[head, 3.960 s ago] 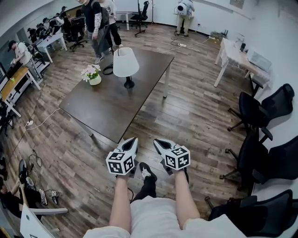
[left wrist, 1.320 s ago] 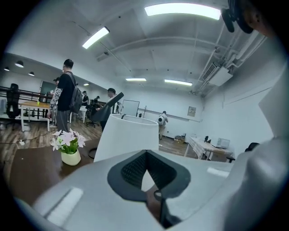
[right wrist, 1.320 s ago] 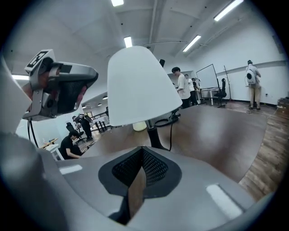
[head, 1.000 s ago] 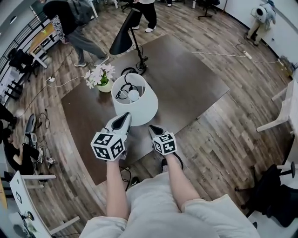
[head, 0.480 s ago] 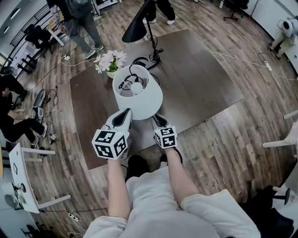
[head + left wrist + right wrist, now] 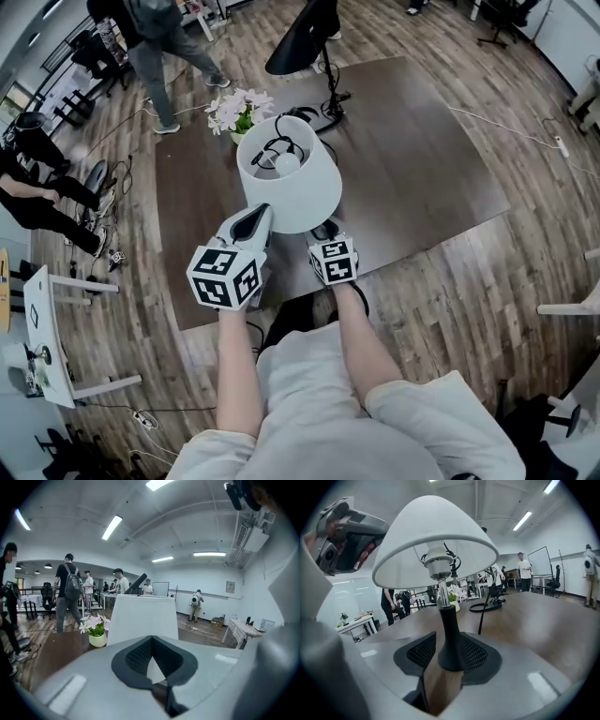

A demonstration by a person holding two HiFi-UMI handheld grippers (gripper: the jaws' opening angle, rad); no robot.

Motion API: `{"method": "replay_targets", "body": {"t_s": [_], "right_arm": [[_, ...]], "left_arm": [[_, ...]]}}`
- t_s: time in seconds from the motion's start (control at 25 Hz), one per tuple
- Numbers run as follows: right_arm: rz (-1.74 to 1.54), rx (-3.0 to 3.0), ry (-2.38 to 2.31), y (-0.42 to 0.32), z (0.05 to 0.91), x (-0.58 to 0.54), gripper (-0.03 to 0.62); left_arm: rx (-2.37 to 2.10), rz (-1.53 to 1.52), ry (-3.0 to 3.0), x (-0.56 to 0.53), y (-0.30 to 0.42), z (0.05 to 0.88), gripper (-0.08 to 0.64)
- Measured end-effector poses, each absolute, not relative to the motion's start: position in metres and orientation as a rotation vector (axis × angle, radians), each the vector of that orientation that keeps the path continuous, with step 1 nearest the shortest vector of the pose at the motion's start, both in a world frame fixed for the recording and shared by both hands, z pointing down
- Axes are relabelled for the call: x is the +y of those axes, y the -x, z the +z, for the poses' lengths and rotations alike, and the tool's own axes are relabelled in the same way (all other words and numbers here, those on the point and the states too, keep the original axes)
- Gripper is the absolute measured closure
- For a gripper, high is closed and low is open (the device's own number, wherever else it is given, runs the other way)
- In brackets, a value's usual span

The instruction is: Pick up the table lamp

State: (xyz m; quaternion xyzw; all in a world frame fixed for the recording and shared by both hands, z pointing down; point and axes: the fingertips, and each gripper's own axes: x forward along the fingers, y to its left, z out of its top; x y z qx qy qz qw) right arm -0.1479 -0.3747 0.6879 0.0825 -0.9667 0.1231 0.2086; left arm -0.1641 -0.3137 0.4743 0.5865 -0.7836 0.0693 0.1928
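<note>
The table lamp has a white shade and a black stem, and it stands upright on the dark brown table. My right gripper reaches under the shade. In the right gripper view the gripper is open, its jaws have just been opening, and the black stem stands between the pads with small gaps. My left gripper is shut and holds nothing, just left of the shade's lower rim. In the left gripper view the gripper points at the white shade.
A pot of pale flowers, a black desk lamp and a coil of black cord sit on the table behind the lamp. People stand at the far left. The table's near edge runs just below my grippers.
I have come from well short of the table right up to the lamp. Over the last second both grippers closed in on it, and the right one has slid in under the shade.
</note>
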Motion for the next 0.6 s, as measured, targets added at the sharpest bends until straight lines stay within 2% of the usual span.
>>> {"method": "replay_targets", "body": {"t_s": [0.28, 0.6], "right_arm": [[0.347, -2.694, -0.230, 0.164, 0.694, -0.385, 0.397], [0.333, -2.668, -0.175, 0.190, 0.704, -0.381, 0.322]], "left_arm": [[-2.205, 0.246, -1.646, -0.319, 0.175, 0.473, 0.560], [-2.228, 0.235, -1.645, -0.323, 0.190, 0.469, 0.560]]}}
